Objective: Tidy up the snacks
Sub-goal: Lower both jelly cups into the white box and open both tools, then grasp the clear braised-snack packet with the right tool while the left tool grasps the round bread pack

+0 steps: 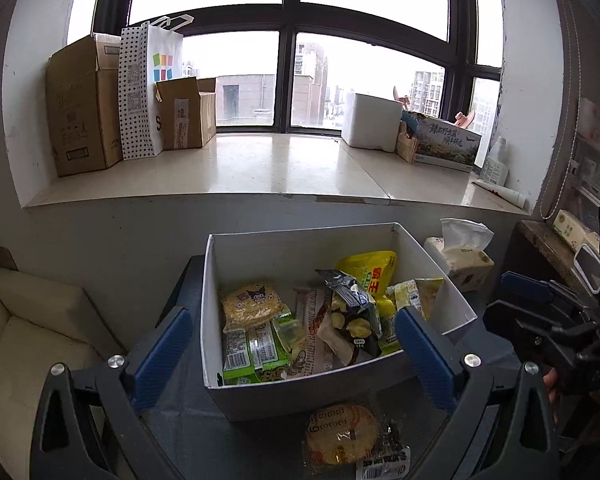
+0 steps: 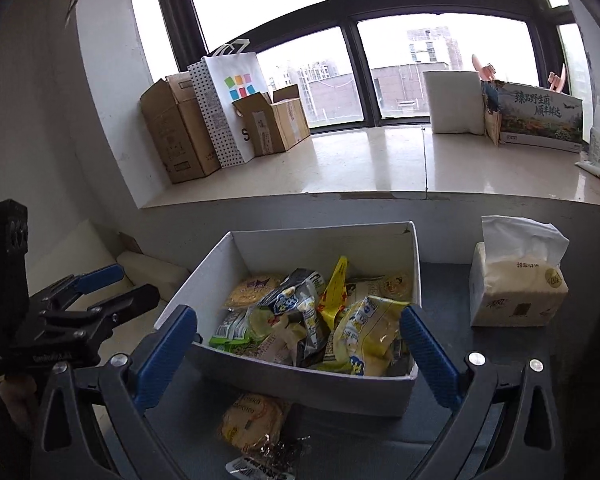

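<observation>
A white open box (image 1: 268,396) (image 2: 300,384) on a dark table holds several snack packets: a yellow bag (image 1: 370,270), a dark bag (image 1: 350,304) (image 2: 296,300), green packets (image 1: 252,350) and a noodle pack (image 1: 250,304). A clear packet of round yellow crackers (image 1: 344,434) (image 2: 252,424) lies on the table in front of the box. My left gripper (image 1: 296,344) is open and empty, above the box's near side; it also shows in the right wrist view (image 2: 112,288). My right gripper (image 2: 298,340) is open and empty too, over the box front; it shows in the left wrist view (image 1: 512,300).
A tissue pack (image 1: 462,258) (image 2: 516,288) stands right of the box. Behind is a wide window sill (image 1: 280,164) with cardboard boxes (image 1: 80,108), a dotted paper bag (image 1: 148,88), a white foam box (image 1: 370,122) and a printed carton (image 1: 446,142). A cream cushion (image 1: 28,328) lies left.
</observation>
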A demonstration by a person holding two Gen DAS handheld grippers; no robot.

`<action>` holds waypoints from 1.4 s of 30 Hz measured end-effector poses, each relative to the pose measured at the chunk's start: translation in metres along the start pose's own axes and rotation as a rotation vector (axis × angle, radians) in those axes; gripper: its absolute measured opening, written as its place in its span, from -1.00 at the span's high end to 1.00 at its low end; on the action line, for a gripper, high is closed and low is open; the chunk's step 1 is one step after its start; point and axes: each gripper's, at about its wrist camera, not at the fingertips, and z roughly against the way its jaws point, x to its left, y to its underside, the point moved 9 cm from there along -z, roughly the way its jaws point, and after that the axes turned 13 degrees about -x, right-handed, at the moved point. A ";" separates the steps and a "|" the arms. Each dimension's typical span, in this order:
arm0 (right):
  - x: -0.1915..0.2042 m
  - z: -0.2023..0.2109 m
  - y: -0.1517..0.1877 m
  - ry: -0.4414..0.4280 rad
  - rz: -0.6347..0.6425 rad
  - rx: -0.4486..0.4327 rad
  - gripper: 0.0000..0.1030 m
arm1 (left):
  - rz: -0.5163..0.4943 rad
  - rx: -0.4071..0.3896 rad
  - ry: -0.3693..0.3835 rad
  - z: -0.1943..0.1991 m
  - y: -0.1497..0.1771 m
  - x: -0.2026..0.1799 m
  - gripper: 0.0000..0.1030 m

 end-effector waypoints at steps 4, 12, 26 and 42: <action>0.018 0.015 0.056 -0.046 0.025 0.114 -1.00 | -0.004 0.016 0.030 0.027 0.024 -0.004 -1.00; 0.023 0.016 0.162 0.030 0.083 0.256 -1.00 | 0.057 0.073 0.070 0.065 0.078 -0.004 -1.00; 0.035 -0.040 0.204 0.137 0.079 0.374 -1.00 | 0.131 0.107 0.044 0.078 0.105 0.018 -1.00; 0.030 -0.042 0.194 0.213 0.163 0.357 -0.12 | 0.127 0.132 0.046 0.075 0.117 0.014 -1.00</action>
